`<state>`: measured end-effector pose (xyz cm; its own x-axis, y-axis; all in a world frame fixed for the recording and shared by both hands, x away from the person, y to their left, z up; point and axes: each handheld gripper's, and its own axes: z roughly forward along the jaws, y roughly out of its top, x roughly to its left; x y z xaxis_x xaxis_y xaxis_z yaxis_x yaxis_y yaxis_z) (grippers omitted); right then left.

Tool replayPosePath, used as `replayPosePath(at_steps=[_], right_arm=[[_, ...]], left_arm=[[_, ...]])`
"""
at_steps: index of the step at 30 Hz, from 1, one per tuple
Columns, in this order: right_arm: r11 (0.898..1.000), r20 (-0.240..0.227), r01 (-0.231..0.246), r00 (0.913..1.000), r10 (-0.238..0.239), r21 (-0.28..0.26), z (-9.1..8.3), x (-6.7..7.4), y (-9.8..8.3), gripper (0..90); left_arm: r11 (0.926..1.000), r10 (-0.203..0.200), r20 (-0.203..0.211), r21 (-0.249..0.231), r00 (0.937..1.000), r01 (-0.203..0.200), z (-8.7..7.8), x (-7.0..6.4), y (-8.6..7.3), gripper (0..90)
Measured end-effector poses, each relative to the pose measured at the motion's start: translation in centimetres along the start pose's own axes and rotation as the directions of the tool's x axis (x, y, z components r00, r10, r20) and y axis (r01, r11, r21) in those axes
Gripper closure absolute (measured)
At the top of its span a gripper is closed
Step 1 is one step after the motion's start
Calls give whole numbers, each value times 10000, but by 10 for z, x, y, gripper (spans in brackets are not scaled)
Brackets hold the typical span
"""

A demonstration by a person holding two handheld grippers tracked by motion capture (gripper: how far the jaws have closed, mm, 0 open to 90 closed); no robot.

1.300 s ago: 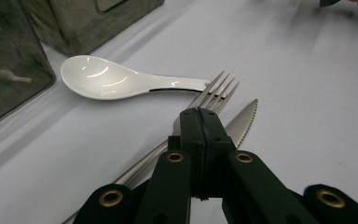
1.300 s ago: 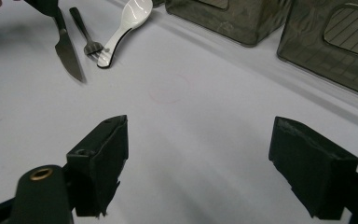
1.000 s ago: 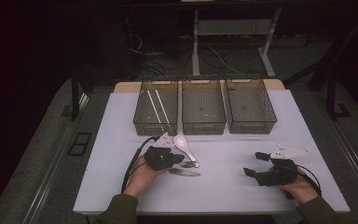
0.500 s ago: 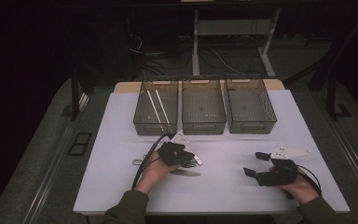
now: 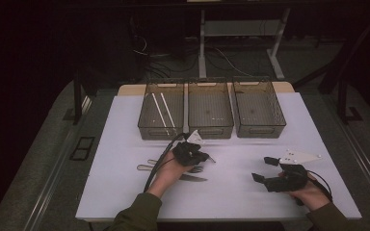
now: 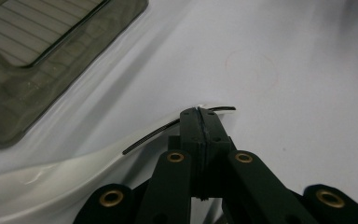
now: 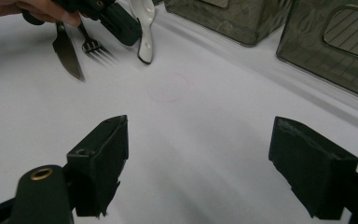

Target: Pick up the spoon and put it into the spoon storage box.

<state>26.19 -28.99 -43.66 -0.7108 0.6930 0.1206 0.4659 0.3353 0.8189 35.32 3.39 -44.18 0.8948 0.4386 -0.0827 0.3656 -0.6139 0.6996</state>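
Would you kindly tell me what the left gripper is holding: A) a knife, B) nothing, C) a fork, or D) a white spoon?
D: the left gripper has its jaws shut on the white spoon, while the knife and fork lie on the table.

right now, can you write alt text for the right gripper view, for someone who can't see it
The right gripper's two black jaws stand open over a bare white table. Farther off, the left gripper holds a white spoon beside a knife and fork, with grey bins at the upper right.
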Motion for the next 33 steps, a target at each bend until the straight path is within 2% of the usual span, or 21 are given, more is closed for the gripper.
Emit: replayPosePath(at_steps=[5, 7, 10, 11, 12, 13, 16, 18, 21, 24, 28, 33], right_arm=[[10000, 2, 28, 10000, -28, -5, 0, 0, 0, 197], [10000, 15, 62, 10000, -62, -6, 0, 0, 0, 197], [10000, 5, 63, 10000, -63, 0, 0, 0, 0, 197], [10000, 10, 71, 10000, -71, 2, 0, 0, 0, 197], [10000, 9, 66, 10000, -66, 0, 0, 0, 0, 197], [10000, 13, 72, 10000, -72, -8, 0, 0, 0, 197], [10000, 12, 75, 10000, -75, -16, 0, 0, 0, 197], [10000, 11, 79, 10000, -79, -7, 0, 0, 0, 197], [9999, -4, 100, 9999, -100, -12, -1, 1, 0, 197], [9999, 6, 103, 9999, -103, -14, -1, 1, 0, 197], [9999, -11, 111, 9999, -111, 9, -1, 1, 0, 197], [9999, 7, 146, 9999, -146, 25, 0, 1, 0, 197]], left_arm=[[9998, 176, 36, 34, 9998, -176, 5, 1, 4, 887], [10000, -25, 49, 10, 10000, 25, 6, -1, 5, 887], [10000, 3, 70, -22, 10000, -3, 10, 0, 8, 887], [9999, -150, 93, -52, 9998, 151, 11, -1, 9, 887], [10000, 43, 118, -42, 9999, -42, 11, 0, 10, 887], [9999, -88, 145, -56, 9999, 88, 12, -2, 10, 887], [10000, 71, 160, -9, 9998, -71, 12, -2, 11, 887], [9999, -52, 178, -99, 9998, 54, 10, -2, 11, 887], [9995, -101, 262, -283, 9996, 109, 3, -1, 11, 887], [9984, -254, 156, -502, 9996, 261, -10, 3, 10, 867], [9947, -636, -332, -834, 9974, 606, -31, 16, 3, 767], [9921, -1101, -954, -708, 9893, 1036, -47, 33, -11, 624]])
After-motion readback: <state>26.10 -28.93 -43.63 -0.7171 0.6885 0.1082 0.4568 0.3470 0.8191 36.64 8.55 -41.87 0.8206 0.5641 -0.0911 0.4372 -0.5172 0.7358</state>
